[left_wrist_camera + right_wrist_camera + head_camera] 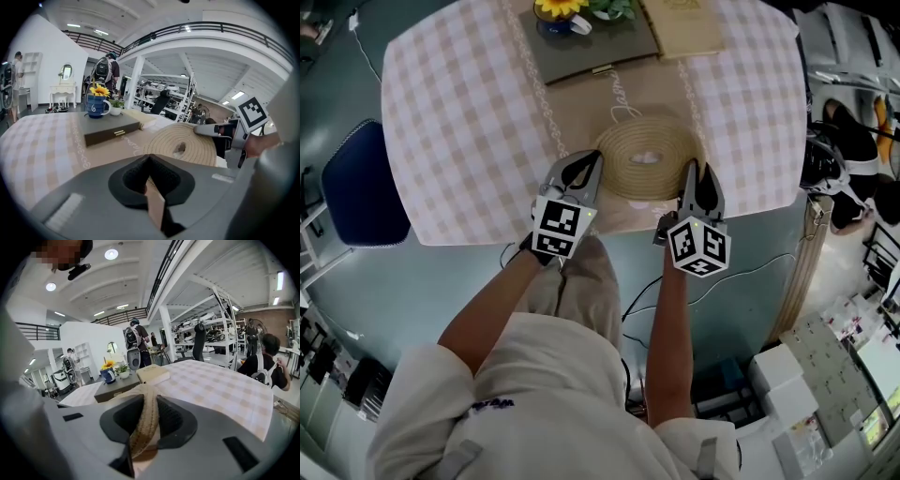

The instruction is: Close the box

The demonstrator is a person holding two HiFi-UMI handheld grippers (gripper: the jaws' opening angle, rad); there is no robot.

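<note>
- Centrally, the round woven box [652, 155] lies at the near edge of the table [450, 112], on a tan runner [591, 103] over the checked cloth.
- The right gripper [698, 171] is at the box's right edge. In its own view the jaws stand narrow, pressed on the woven rim [145, 423] that runs up between them.
- The left gripper [595, 157] sits at the box's left edge, its tips just beside the rim. In its own view the jaws meet at the tips with nothing woven between them. A thin tan strip shows in the slit behind them; what that strip is cannot be told.
- From the left gripper view the box [187, 143] lies to the right, with the right gripper on its far side.
- Farther back on the table lies a dark flat case [609, 47] with a blue mug [565, 21] holding a sunflower on top, and a pale book [684, 23] touching the case's right side.
</note>
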